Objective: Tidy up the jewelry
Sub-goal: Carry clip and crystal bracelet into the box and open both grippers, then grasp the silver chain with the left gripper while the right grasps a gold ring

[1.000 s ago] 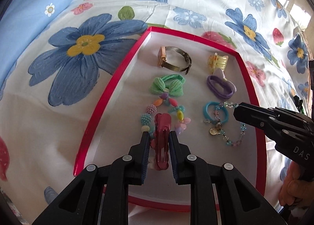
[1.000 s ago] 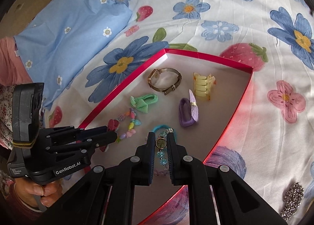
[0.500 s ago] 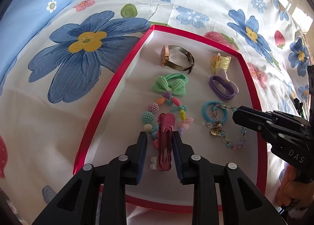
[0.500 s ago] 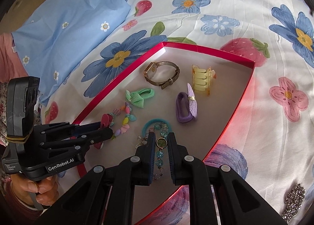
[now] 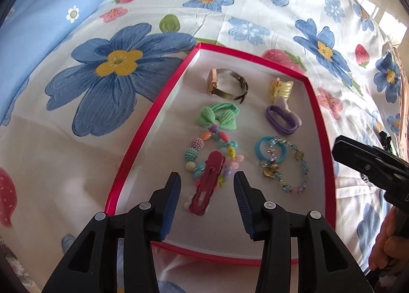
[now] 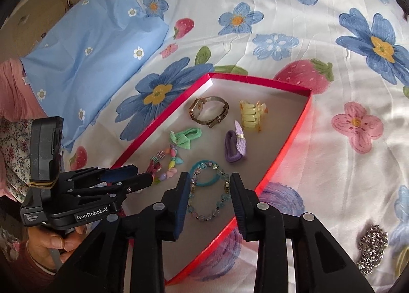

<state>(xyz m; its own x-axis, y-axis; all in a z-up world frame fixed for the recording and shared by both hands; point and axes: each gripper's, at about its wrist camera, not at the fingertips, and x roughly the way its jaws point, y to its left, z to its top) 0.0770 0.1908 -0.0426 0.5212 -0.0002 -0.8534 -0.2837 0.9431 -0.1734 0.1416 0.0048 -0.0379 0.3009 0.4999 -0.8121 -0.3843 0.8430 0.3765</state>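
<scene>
Left wrist view: left claw (image 5: 206, 185) opening, red hair clip (image 5: 207, 182) loose between jaws, in red tray (image 5: 138, 150).
Right claw (image 6: 210, 185): opening over beaded bracelet (image 6: 208, 192); clip mostly hidden.

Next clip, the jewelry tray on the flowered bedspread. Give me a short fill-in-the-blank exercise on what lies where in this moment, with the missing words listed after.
1. The watch lies inside a shallow tray whose rim is ____ in colour.
2. The item lying between the opening jaws of the left hand-held gripper, untouched by them, is a dark red hair ____.
3. The clear beaded bracelet lies partly over a hair tie that is ____ in colour.
4. The silver chain lies ____ the tray, on the bedspread.

Missing words: red; clip; blue; outside
</scene>
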